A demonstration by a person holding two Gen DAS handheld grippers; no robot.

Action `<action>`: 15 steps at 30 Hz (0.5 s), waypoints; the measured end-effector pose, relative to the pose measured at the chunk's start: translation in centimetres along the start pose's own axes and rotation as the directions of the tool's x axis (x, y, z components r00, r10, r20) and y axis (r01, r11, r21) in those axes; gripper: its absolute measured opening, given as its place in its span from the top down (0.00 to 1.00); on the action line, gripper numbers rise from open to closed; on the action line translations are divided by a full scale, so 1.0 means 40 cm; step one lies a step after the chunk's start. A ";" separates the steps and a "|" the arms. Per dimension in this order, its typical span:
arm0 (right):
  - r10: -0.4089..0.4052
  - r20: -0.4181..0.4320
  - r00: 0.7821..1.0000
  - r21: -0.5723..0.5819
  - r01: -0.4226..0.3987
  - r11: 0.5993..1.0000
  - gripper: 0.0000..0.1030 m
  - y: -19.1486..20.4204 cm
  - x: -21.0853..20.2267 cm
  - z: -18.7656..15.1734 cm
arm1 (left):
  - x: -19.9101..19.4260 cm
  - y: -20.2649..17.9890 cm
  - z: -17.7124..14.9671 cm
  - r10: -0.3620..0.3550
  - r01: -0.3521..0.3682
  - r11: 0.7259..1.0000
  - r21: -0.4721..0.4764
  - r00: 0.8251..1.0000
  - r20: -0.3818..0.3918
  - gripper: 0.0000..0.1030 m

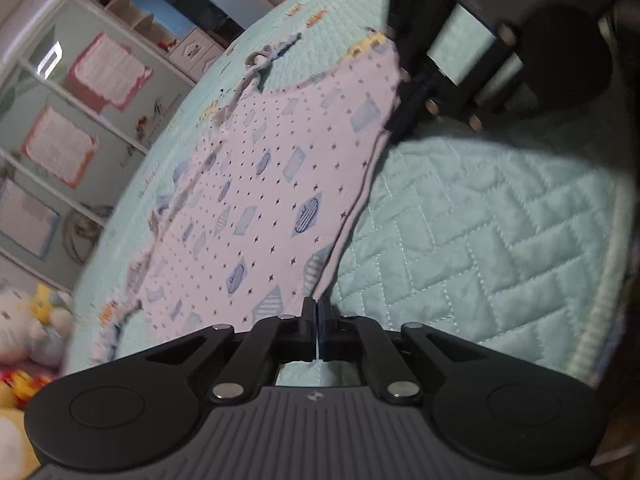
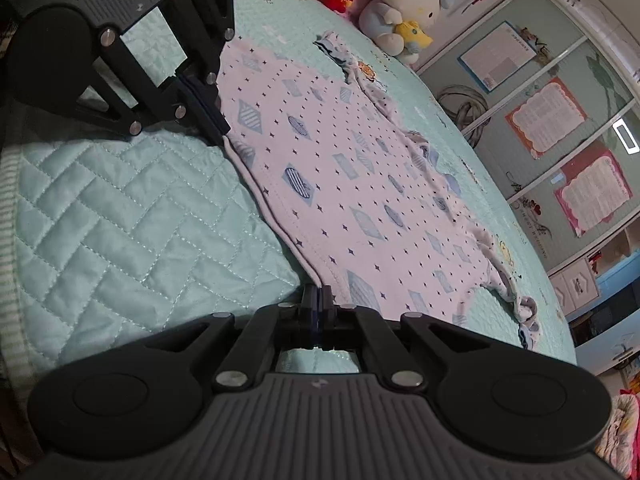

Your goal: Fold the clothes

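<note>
A white garment (image 1: pixel 260 184) with small dark stars and blue diamond patches lies spread flat on a teal quilted bedspread (image 1: pixel 480 240). My left gripper (image 1: pixel 318 304) is shut on the near hem corner of the garment. At the upper right of the left wrist view, my right gripper (image 1: pixel 394 128) pinches the other hem corner. In the right wrist view the garment (image 2: pixel 340 168) stretches away from my right gripper (image 2: pixel 318 292), which is shut on its hem, with dark fabric showing between the fingers. My left gripper (image 2: pixel 218 128) grips the hem at the upper left.
Plush toys (image 2: pixel 404 4) sit at the far side of the bed, also seen as plush toys (image 1: pixel 24 320) at the lower left. A wardrobe with pinned posters (image 2: pixel 560 120) stands beyond. The bedspread's striped edge (image 1: pixel 596 320) runs close to the grippers.
</note>
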State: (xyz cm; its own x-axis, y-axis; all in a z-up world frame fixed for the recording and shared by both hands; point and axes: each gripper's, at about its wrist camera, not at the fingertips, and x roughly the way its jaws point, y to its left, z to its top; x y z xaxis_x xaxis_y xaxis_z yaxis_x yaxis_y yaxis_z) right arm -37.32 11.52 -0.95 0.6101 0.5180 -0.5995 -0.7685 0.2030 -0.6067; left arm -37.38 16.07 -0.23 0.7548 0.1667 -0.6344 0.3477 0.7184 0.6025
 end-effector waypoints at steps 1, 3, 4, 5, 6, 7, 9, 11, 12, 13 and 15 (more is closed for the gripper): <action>0.008 -0.003 1.000 0.005 -0.008 1.000 1.00 -0.002 -0.004 0.000 | 0.001 0.001 -0.003 0.003 -0.003 1.000 -0.001 1.000 -0.004 1.00; 0.014 -0.005 1.000 0.006 -0.014 1.000 1.00 -0.001 -0.012 -0.002 | 0.004 0.002 -0.009 0.009 -0.009 1.000 0.000 1.000 -0.011 1.00; 0.013 -0.009 1.000 0.003 -0.013 1.000 1.00 0.001 -0.011 -0.003 | 0.005 0.003 -0.012 0.012 -0.012 1.000 0.000 1.000 -0.015 1.00; 0.012 -0.012 1.000 0.000 -0.012 1.000 1.00 0.002 -0.009 -0.004 | 0.006 0.001 -0.011 0.011 -0.011 1.000 -0.002 1.000 -0.014 1.00; 0.011 -0.015 1.000 -0.001 -0.011 1.000 1.00 0.004 -0.008 -0.004 | 0.008 0.000 -0.010 0.009 -0.009 1.000 -0.005 1.000 -0.013 1.00; 0.011 -0.016 1.000 -0.001 -0.011 1.000 1.00 0.004 -0.008 -0.003 | 0.009 -0.001 -0.008 0.008 -0.008 1.000 -0.007 1.000 -0.012 1.00; 0.007 -0.015 1.000 -0.003 -0.007 1.000 1.00 0.004 -0.008 -0.003 | 0.009 -0.005 -0.008 0.008 -0.008 1.000 0.003 1.000 -0.009 0.99; -0.013 -0.009 1.000 -0.021 0.012 1.000 1.00 0.010 -0.007 -0.007 | 0.007 -0.016 -0.012 0.027 -0.027 0.999 0.030 1.000 -0.001 0.97; -0.016 -0.005 1.000 -0.027 0.016 0.999 1.00 0.012 -0.008 -0.008 | 0.005 -0.020 -0.012 0.035 -0.035 0.999 0.035 0.999 0.000 0.97; -0.019 0.000 1.000 -0.033 0.019 0.999 0.99 0.014 -0.008 -0.009 | 0.002 -0.023 -0.011 0.037 -0.038 0.999 0.039 0.999 0.009 0.94; -0.026 0.009 1.000 -0.046 0.026 0.999 0.99 0.018 -0.010 -0.010 | -0.001 -0.032 -0.005 0.042 -0.043 0.997 0.057 0.999 0.026 0.93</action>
State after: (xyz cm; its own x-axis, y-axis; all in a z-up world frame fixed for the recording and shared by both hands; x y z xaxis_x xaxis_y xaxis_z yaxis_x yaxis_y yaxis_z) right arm -38.02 11.12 -1.37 0.6280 0.5200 -0.5790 -0.7427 0.1784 -0.6454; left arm -37.96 15.26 -1.06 0.7832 0.1786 -0.5956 0.3459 0.6708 0.6560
